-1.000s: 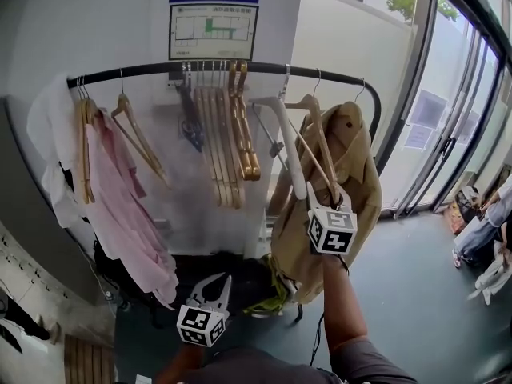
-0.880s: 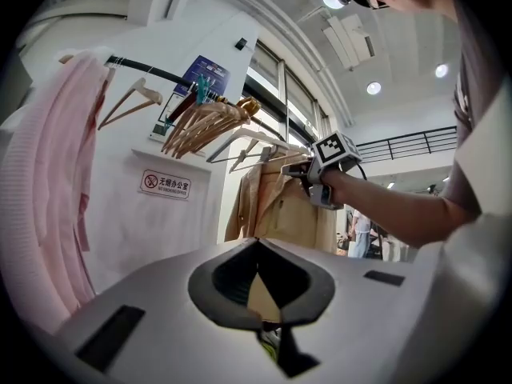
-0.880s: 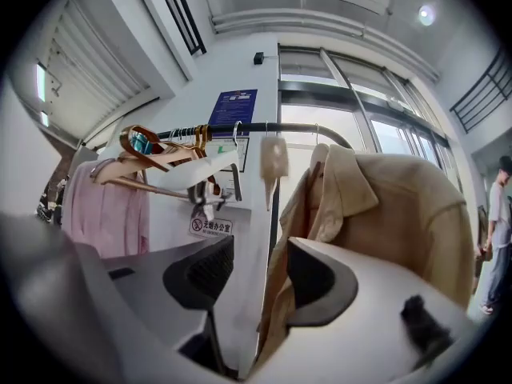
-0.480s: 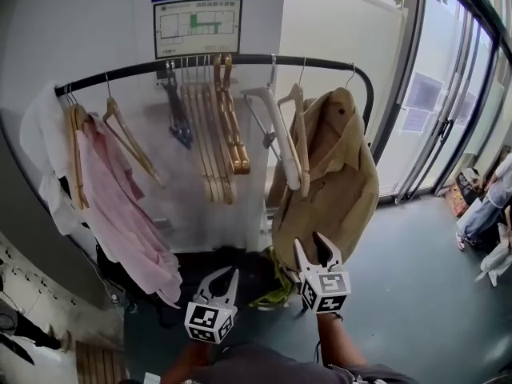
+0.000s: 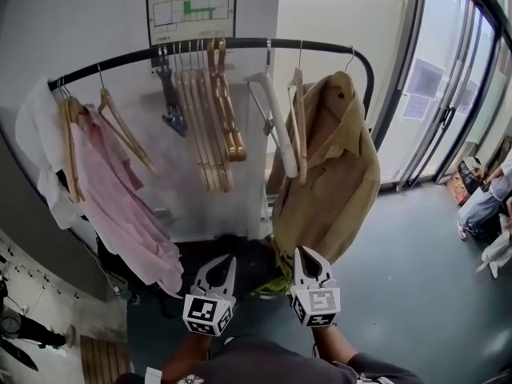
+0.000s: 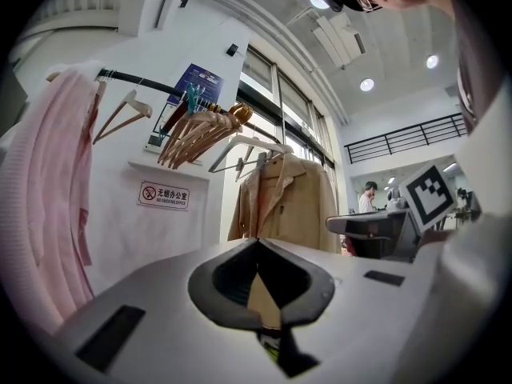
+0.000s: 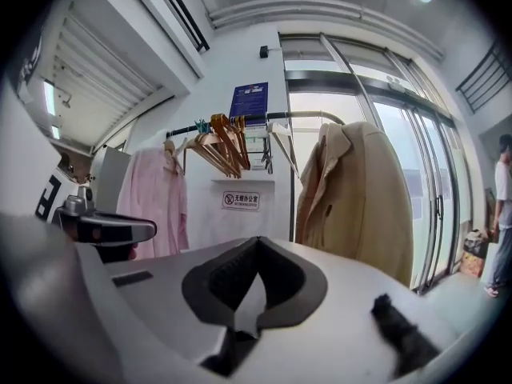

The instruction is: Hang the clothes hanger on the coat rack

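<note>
Coat rack (image 5: 240,44) is being shown across the whole upper half of the head view, with its black rail curving down at the right end. Biggest thing being carried by it is a tan jacket (image 5: 336,174), which is hanging at the right end of the rail. Next in size, a pink shirt (image 5: 120,206) is hanging toward the left end, with a white garment (image 5: 36,126) just beside it at the far left. Between those two sides, a bunch of bare wooden hangers (image 5: 212,118) is being kept packed together near the middle of the rail, and a white hanger (image 5: 280,126) is dangling tilted just to the right of them.

The clothes hanger (image 5: 299,118) – a bare wooden one – is hanging from the rail by its hook, squeezed between the white hanger and the tan jacket, touching the jacket's shoulder.

Both grippers are being held low, well below the rail and well apart from the clothes hanger. The left gripper (image 5: 218,267) is being held with its jaws closed tip to tip – nothing is being gripped. Same deal with the right gripper (image 5: 310,261): its jaws are pressed together at the tips and nothing is being held between them.
</note>
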